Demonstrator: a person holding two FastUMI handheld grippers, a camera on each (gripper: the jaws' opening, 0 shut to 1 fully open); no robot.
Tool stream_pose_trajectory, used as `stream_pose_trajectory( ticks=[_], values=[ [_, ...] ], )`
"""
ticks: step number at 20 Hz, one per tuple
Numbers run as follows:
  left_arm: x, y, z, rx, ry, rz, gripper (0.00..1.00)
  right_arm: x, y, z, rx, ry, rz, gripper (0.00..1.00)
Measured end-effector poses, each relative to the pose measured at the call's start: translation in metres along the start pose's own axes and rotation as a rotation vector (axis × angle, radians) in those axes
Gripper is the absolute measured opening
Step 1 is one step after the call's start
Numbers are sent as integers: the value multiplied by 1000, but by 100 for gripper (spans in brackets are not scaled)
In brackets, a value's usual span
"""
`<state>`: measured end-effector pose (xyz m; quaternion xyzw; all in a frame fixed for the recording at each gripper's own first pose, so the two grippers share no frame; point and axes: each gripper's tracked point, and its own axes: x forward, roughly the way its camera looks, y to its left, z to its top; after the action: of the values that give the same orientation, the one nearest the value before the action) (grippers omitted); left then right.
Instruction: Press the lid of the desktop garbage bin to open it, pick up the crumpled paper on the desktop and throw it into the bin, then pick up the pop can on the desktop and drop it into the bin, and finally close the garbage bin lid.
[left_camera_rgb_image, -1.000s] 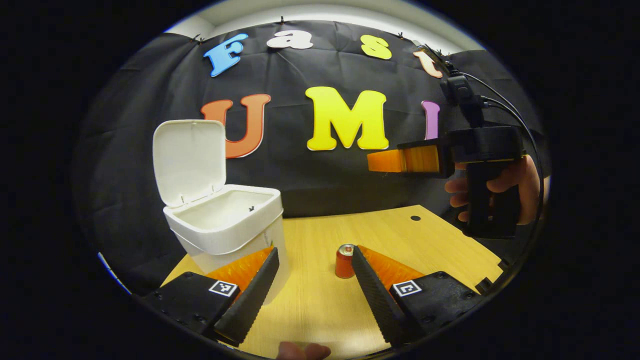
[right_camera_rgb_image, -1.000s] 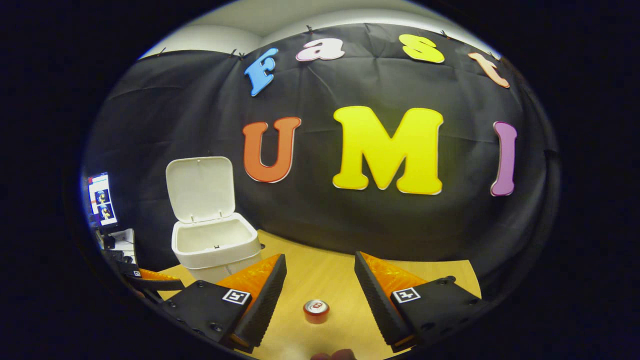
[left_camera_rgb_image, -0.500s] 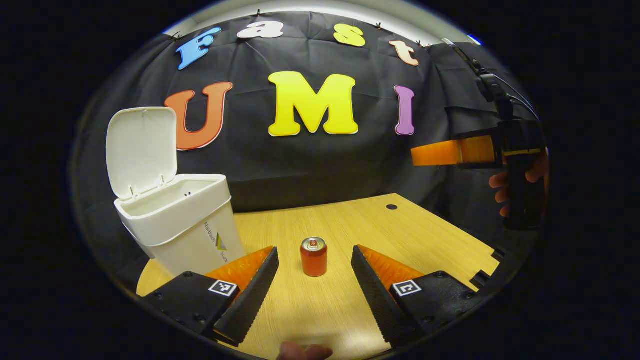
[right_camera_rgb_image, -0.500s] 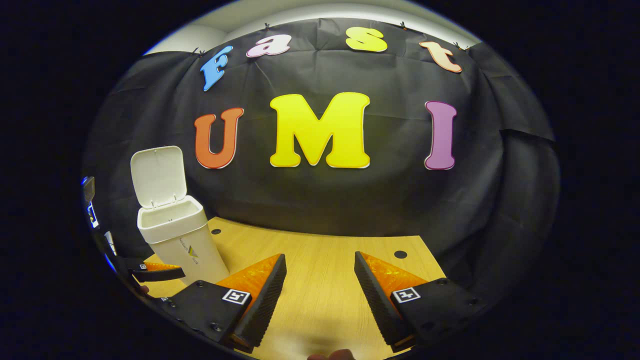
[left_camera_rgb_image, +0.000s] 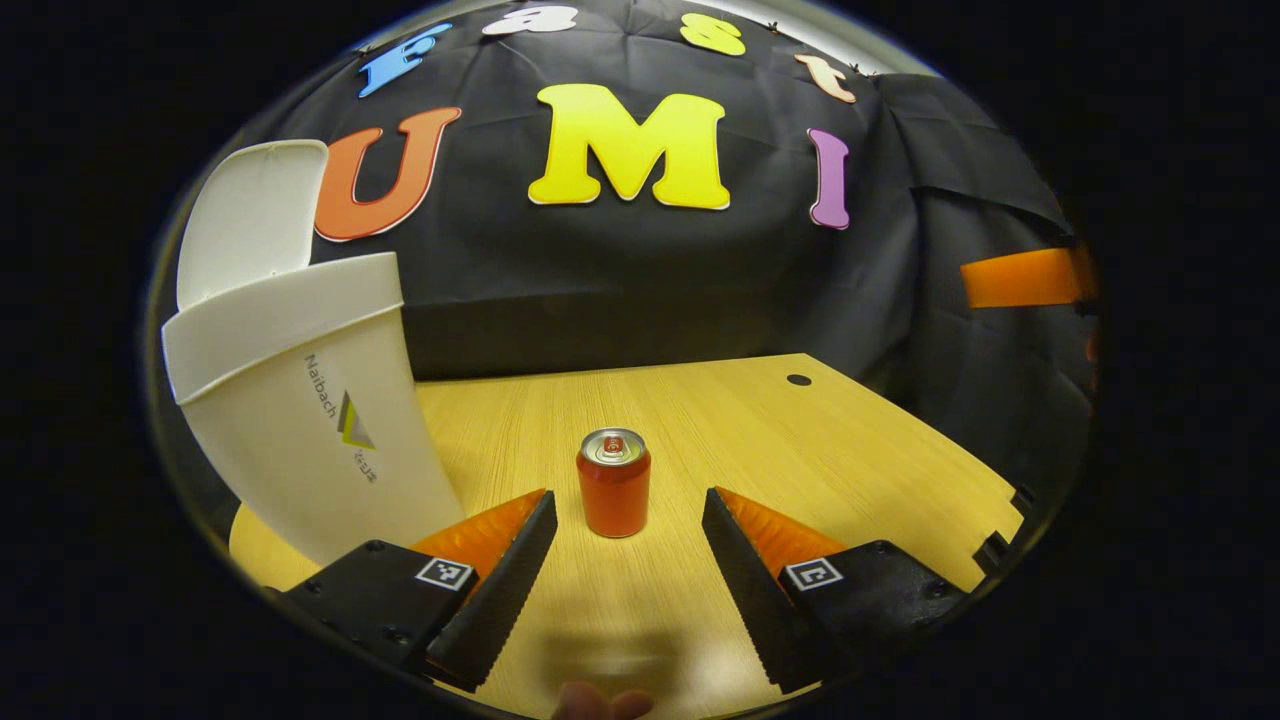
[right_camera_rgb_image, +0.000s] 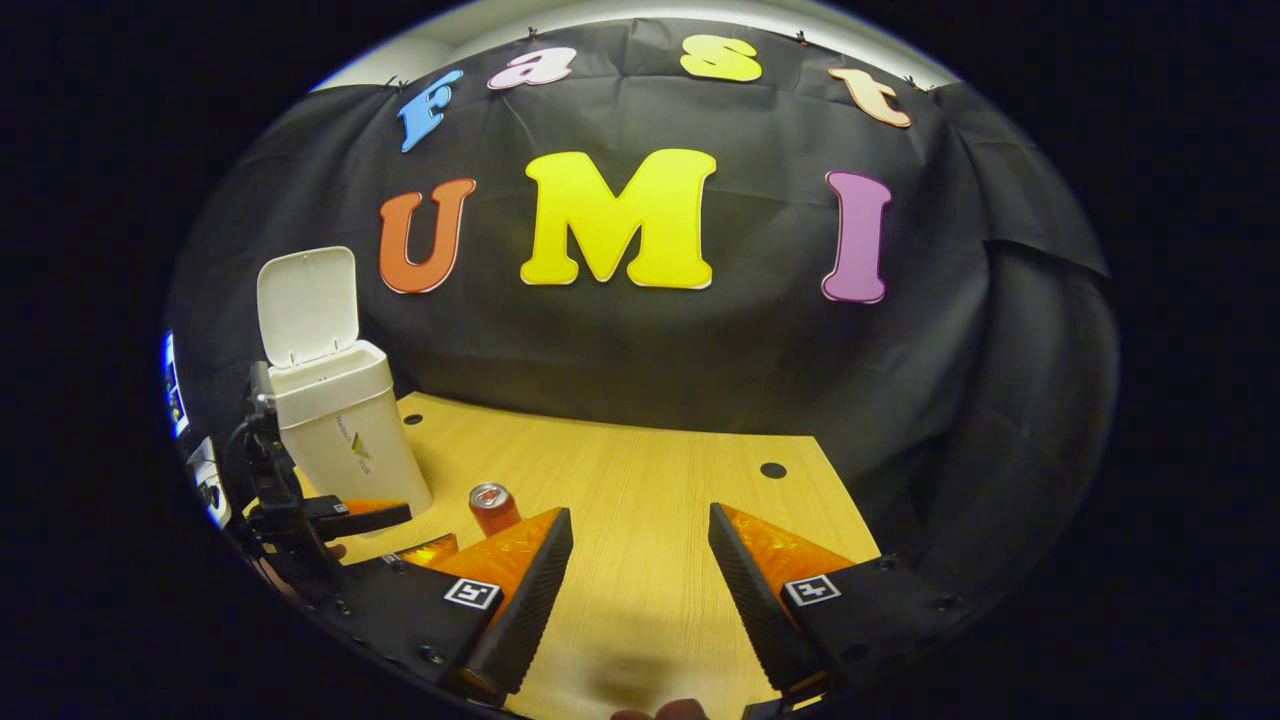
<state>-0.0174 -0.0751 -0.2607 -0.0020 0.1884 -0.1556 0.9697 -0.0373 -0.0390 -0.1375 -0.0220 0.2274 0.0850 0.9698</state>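
Observation:
An orange-red pop can (left_camera_rgb_image: 613, 483) stands upright on the wooden table (left_camera_rgb_image: 800, 450), just ahead of my left gripper (left_camera_rgb_image: 628, 505), whose jaws are open and line up on either side of it without touching. The white bin (left_camera_rgb_image: 300, 420) rises close on the left with its lid (left_camera_rgb_image: 250, 220) swung up. One finger of the right gripper (left_camera_rgb_image: 1020, 278) hangs in the air at the far right. In the right gripper view, my right gripper (right_camera_rgb_image: 640, 520) is open and holds nothing above bare table, with the can (right_camera_rgb_image: 492, 508), the bin (right_camera_rgb_image: 340, 430) and the left gripper (right_camera_rgb_image: 340, 515) off to the left.
Round cable holes (left_camera_rgb_image: 798, 380) mark the table near the black cloth wall. The table's right edge (left_camera_rgb_image: 1000, 520) is notched. A lit screen (right_camera_rgb_image: 175, 400) glows at the far left beyond the bin. A person's fingertip (left_camera_rgb_image: 600, 705) shows at the bottom.
The left gripper has dropped lower and come closer to the can, now centred between its open jaws; the bin looms larger. The right gripper has pulled away to the right, still open.

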Motion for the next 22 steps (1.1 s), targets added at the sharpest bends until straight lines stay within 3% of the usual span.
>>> stream_pose_trajectory(
  ticks=[8, 22],
  values=[
    [52, 10, -21, -32, 32, 36, 97, 4, -6, -31, -26, 81, -16, 86],
    [95, 17, -55, -41, 97, 51, 97, 15, -9, -56, -26, 168, -1, 87]
  ],
)
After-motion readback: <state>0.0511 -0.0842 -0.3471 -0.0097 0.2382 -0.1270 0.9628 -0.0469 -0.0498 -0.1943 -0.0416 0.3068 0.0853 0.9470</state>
